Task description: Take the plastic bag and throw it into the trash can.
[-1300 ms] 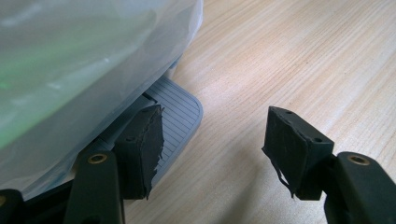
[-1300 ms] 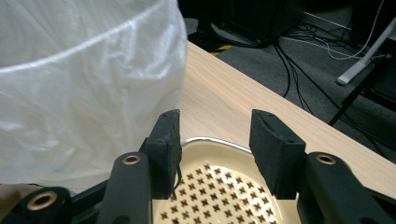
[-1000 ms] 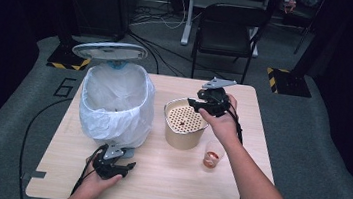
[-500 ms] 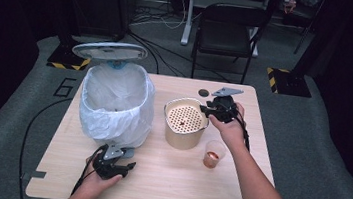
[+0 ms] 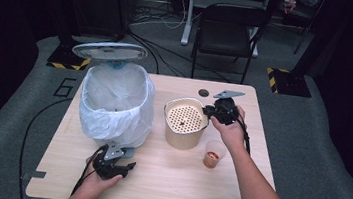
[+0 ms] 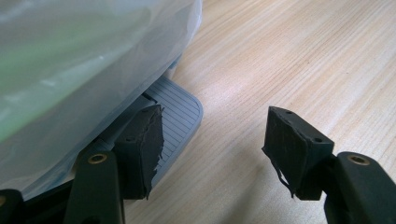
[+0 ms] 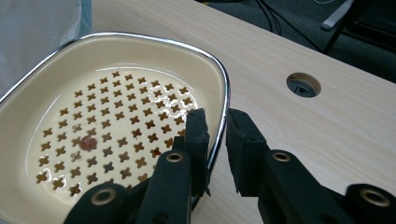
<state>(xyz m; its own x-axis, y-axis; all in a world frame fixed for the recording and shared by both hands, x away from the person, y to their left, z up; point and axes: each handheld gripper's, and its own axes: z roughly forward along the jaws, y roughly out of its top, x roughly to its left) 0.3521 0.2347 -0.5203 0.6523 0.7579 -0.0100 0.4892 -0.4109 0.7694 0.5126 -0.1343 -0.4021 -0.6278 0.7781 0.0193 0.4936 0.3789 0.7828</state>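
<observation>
From my seat, far left on the wooden table [image 5: 170,179]: the pedal bin [image 5: 116,103], lid up, white liner draped over its rim. In the left gripper view the liner cuts off most of the bin, and I see just its ribbed grey foot pedal [image 6: 180,109] poking out beneath. My left gripper [image 5: 112,166] rests on the table in front of the bin, jaws apart with bare wood between them, one pad just beside the pedal.

Centre now: the cream strainer basket [image 5: 185,123], squarish with rounded corners, a shiny metal rim, a floor pierced with cross-shaped holes. A small reddish scrap [image 7: 87,143] lies on that floor; I can't tell what it is.

My right gripper [image 7: 215,135] has just been closing, and its pads now pinch the basket's right wall, one inside, one outside. Further right, nearer me, a clear plastic cup [image 5: 213,154] holds something reddish, too small to identify.
</observation>
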